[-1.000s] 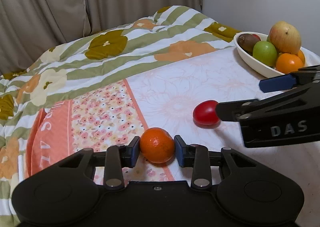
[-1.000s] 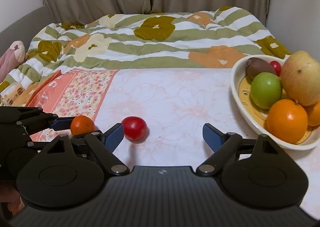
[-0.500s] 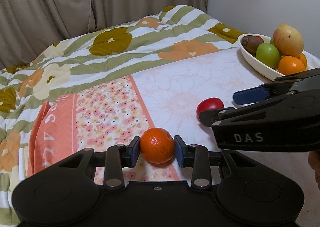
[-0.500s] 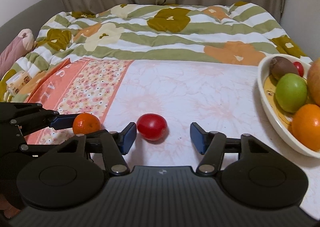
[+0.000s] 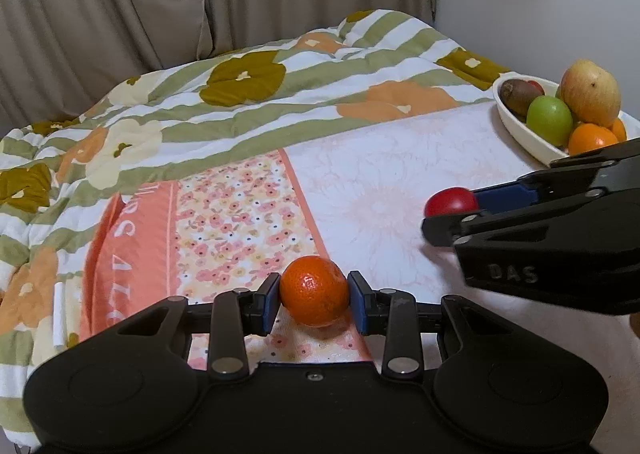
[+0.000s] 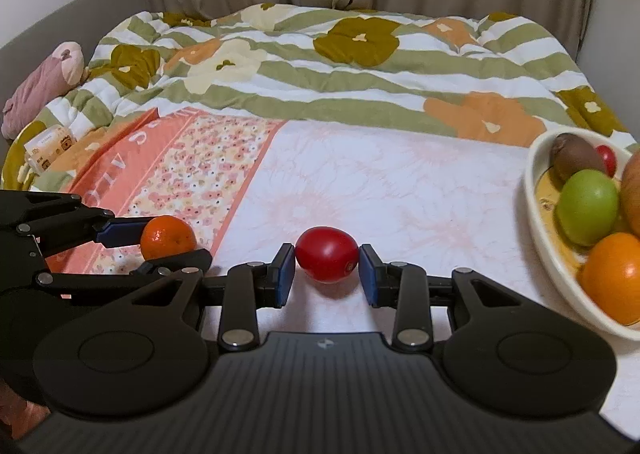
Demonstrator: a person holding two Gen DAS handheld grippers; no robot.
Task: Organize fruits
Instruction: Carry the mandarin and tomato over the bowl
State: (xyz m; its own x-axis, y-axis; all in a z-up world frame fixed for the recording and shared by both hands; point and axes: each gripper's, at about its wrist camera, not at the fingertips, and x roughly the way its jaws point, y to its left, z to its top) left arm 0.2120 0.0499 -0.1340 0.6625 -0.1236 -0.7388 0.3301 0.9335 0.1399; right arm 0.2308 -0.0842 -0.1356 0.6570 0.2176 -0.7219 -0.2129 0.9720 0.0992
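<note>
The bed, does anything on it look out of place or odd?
Two fruits lie loose on the sheet outside the white bowl: a small orange gripped by the left gripper, and a red tomato between the right gripper fingers. Nothing is spilled or damaged.

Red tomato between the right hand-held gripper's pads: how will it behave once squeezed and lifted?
The glossy red egg-shaped tomato looks smooth, so it may slip from the right hand-held gripper. Its rounded shape would probably roll on the pale floral bedsheet if nudged. Likely soft-skinned; a hard squeeze risks bruising.
</note>
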